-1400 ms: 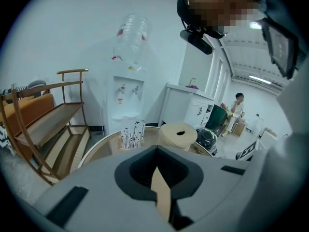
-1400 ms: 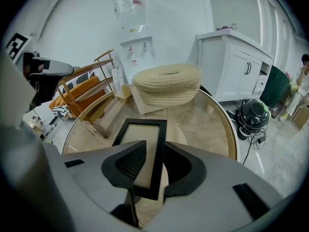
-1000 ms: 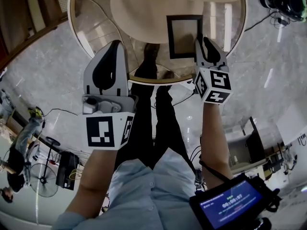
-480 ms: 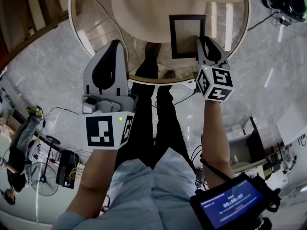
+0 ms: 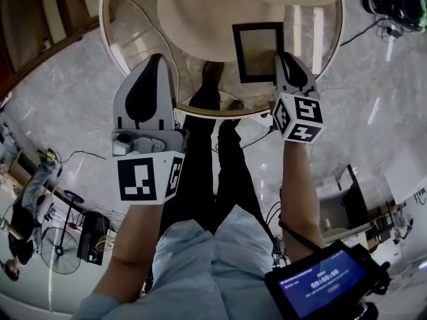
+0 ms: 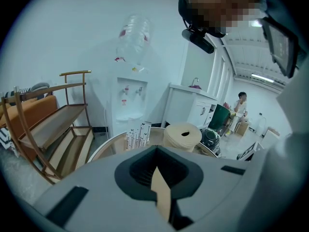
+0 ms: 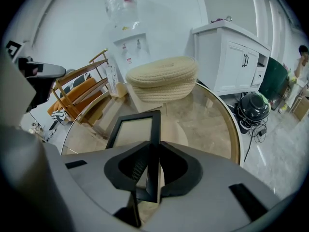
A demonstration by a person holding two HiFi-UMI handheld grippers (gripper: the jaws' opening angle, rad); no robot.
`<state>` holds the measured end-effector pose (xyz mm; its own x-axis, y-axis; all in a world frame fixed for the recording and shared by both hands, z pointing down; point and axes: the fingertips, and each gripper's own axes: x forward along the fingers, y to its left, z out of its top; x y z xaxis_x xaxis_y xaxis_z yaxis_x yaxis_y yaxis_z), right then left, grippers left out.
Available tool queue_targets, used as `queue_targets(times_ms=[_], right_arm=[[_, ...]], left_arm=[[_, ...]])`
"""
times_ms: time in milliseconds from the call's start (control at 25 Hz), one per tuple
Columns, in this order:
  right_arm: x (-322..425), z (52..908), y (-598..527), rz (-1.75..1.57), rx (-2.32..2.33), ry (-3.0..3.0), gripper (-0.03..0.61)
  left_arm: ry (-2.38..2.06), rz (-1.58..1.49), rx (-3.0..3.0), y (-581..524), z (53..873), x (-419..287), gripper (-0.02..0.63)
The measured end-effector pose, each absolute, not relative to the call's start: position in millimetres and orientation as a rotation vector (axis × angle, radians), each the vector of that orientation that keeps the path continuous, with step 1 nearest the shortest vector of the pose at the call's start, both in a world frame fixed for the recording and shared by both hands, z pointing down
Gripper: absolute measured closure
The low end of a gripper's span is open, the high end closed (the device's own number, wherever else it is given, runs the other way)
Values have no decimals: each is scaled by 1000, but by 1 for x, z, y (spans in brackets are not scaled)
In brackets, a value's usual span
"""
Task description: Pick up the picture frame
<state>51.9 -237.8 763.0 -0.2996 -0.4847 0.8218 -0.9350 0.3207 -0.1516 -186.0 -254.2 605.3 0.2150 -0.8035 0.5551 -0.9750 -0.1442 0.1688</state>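
Observation:
The black picture frame [image 5: 257, 52] lies on the round glass table [image 5: 110, 32], in front of a beige hat [image 5: 200, 12]. My right gripper [image 5: 280, 57] sits at the frame's near right corner. In the right gripper view its jaws are closing, and the frame's right edge [image 7: 154, 129] stands between them with both tips touching it. My left gripper [image 5: 157, 60] hangs over the table's near left rim, apart from the frame. Its jaws meet at the tip [image 6: 157, 148] with nothing held.
A woven straw basket [image 7: 161, 79] stands behind the frame. A wooden rack [image 6: 53, 124] and a water dispenser [image 6: 130, 100] stand beyond the table. A handheld screen [image 5: 327, 285] hangs at my lower right. White cabinets [image 7: 236, 62] are at the right.
The right gripper's jaws have narrowed onto the frame's edge. Neither hand has shifted noticeably.

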Motion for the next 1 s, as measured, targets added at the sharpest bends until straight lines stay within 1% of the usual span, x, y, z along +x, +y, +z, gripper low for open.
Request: queue_targets(times_ms=[320,720,1000], right_arm=[[65,735,-245,789,1309,-1952,500],[54,592,-243,665,1442,-2126,500],[53,450,-237,518,1580,-2286,500]], left_arm=[[-1652,434,2048,-255,588,-169,603],[-1755,340,2154,-241,487,-166,603],[-1850,209,2263,-217,380,-156,603]])
